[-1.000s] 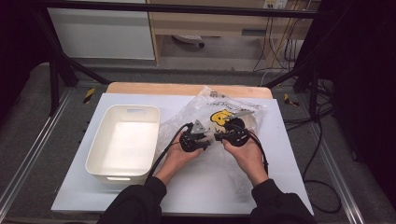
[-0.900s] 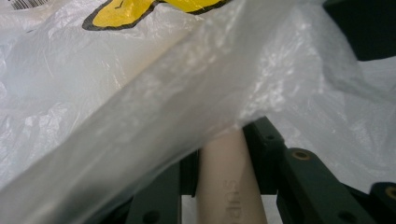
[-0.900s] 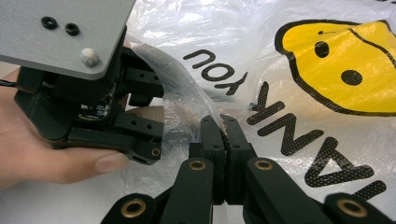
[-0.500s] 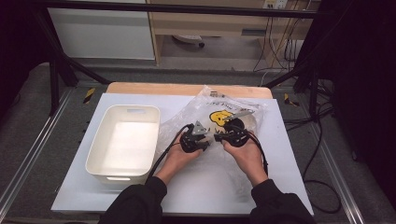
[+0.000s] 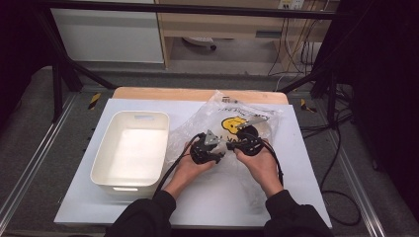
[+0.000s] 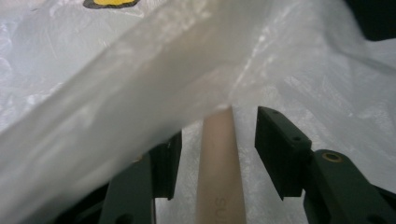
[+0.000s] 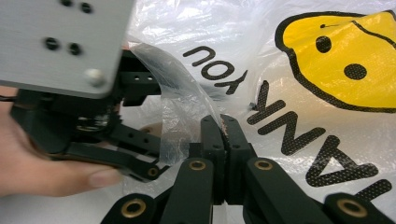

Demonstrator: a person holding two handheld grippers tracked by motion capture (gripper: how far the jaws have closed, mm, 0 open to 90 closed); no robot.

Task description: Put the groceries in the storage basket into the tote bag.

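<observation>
Near the middle of the white table sheet [image 5: 306, 163], a crinkled clear plastic bag printed with a yellow smiley face and black lettering [image 5: 232, 123] is being worked on by both hands. A fold of its film is clamped between the shut jaws of the right gripper [image 7: 225, 135], which is seen pinching the bag's edge just below the lettering. Inside or just under the film, a pale beige rod-shaped piece [image 6: 219, 168] is seen lying straight ahead of the left gripper [image 6: 218, 156], its long axis running along the gripper's line of sight and passing between the jaws. Those jaws stand apart, having just been opening, and neither pad is seen pressing on the rod; a sheet of film hangs over the left-hand jaw. The left gripper is judged the nearer tool for any pull on the rod, while the film is held by the right. Beside the bag, towards the person's left, an empty white rectangular plastic tub [image 5: 111, 153] is set
</observation>
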